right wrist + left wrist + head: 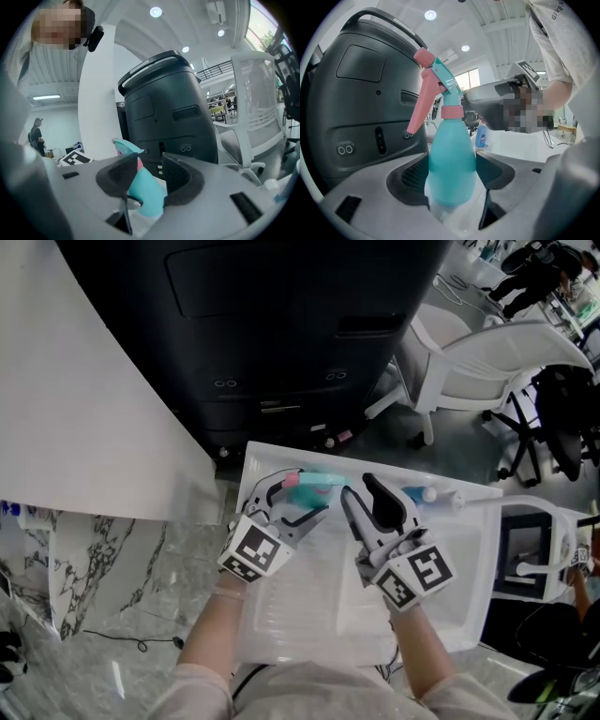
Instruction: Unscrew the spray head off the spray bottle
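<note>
Barely begun: the head (pixel 433 79) sits screwed on the bottle (pixel 451 164), over the desk's (pixel 459 606) 12 o'clock edge. The left hand-held gripper (pixel 289 501) clamps its body, jaws wide. The right hand-held gripper (pixel 151 174), at its 3 o'clock, is half-narrowed around the neck, apparently not gripping.

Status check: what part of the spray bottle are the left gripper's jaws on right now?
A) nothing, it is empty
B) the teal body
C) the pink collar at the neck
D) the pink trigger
B: in the left gripper view, the left gripper has its jaws closed on either side of the teal body of the spray bottle, well below the pink collar and the spray head.
</note>
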